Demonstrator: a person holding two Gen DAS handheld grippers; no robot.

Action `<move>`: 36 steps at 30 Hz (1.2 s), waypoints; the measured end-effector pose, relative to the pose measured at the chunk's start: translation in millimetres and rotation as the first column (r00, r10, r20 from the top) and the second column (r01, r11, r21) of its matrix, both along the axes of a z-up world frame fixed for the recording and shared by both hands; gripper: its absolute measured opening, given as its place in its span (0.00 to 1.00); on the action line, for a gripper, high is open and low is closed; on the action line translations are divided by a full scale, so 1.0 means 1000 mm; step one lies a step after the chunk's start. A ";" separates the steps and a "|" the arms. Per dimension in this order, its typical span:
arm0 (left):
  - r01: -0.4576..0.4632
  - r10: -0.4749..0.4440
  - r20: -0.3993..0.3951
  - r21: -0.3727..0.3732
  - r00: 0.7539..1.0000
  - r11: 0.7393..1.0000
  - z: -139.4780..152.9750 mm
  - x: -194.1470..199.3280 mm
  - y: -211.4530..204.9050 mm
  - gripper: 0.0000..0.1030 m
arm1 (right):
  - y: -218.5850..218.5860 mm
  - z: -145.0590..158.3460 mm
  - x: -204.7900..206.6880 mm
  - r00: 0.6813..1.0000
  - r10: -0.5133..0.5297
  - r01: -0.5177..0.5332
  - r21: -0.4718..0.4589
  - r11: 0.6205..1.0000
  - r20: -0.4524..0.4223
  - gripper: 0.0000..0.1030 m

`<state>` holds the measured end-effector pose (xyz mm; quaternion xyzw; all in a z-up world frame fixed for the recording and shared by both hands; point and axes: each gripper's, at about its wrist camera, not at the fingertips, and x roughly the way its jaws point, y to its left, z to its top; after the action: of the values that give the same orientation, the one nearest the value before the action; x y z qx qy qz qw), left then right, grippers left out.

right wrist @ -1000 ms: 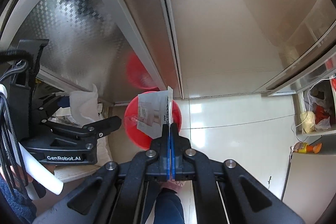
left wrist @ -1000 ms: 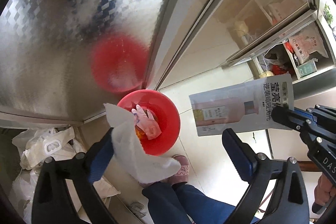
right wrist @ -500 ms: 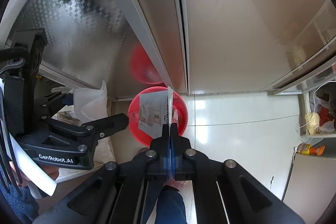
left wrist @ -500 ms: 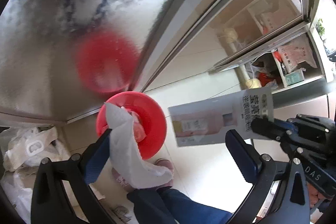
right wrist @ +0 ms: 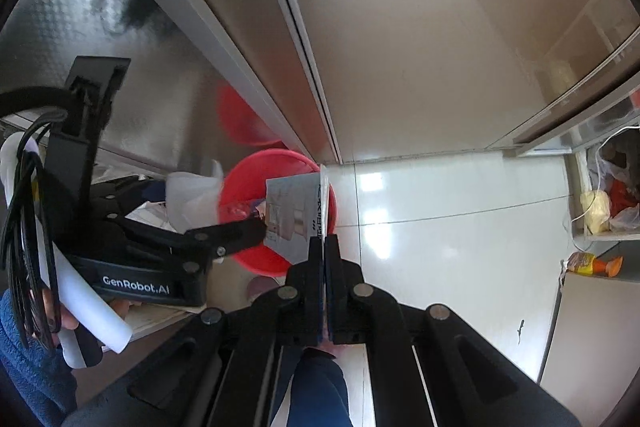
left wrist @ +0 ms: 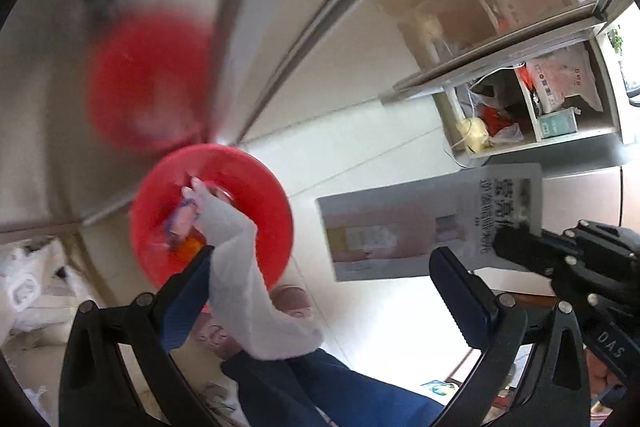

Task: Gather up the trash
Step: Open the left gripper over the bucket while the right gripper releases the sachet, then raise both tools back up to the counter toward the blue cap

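Observation:
A red trash bin (left wrist: 256, 195) stands on the floor against a steel cabinet, with wrappers inside it. My left gripper (left wrist: 320, 253) is open, its fingers wide apart. A white tissue (left wrist: 244, 287) clings to the left finger (left wrist: 188, 291) and hangs over the bin's near rim. To the right, my right gripper (left wrist: 504, 241) is shut on the edge of a flat printed sachet (left wrist: 420, 223). In the right wrist view the right gripper (right wrist: 322, 241) holds the sachet (right wrist: 294, 215) upright over the bin (right wrist: 256, 259). The left gripper (right wrist: 192, 207) and the tissue (right wrist: 192, 193) are at the bin's left side.
The patterned steel cabinet door (left wrist: 80, 27) mirrors the bin. Open shelves (left wrist: 520, 99) with bags stand at the right. White plastic bags (left wrist: 28, 291) lie at the lower left. A person's blue trouser leg (left wrist: 320, 387) and pink slipper (left wrist: 292, 303) are just below the bin. The floor (right wrist: 440, 227) is white tile.
Both grippers have sunk toward the red bin, which looks larger now. The tissue on the left finger has come over the bin's opening. The sachet stays clamped.

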<state>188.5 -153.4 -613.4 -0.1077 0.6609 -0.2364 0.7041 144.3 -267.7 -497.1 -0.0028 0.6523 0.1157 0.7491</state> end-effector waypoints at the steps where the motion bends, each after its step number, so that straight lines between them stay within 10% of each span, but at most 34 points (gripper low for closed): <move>1: -0.001 0.001 0.001 -0.007 1.000 1.000 -0.003 -0.001 -0.001 1.00 | -0.002 -0.005 0.000 1.000 -0.005 0.005 0.002 1.000 -0.004 0.00; 24: 0.006 -0.007 0.036 0.023 0.999 1.000 -0.006 -0.018 0.032 1.00 | 0.019 -0.031 0.005 0.990 0.129 -0.124 0.078 0.989 -0.058 0.01; 36: -0.009 0.005 0.111 0.035 0.994 0.999 0.023 -0.029 0.058 1.00 | 0.038 -0.033 0.013 0.981 0.189 -0.183 0.105 0.978 -0.052 0.60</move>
<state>159.6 -94.9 -590.3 -0.0842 0.6244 -0.2278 0.7424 157.0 -229.7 -529.6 -0.0231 0.6654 0.2177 0.7137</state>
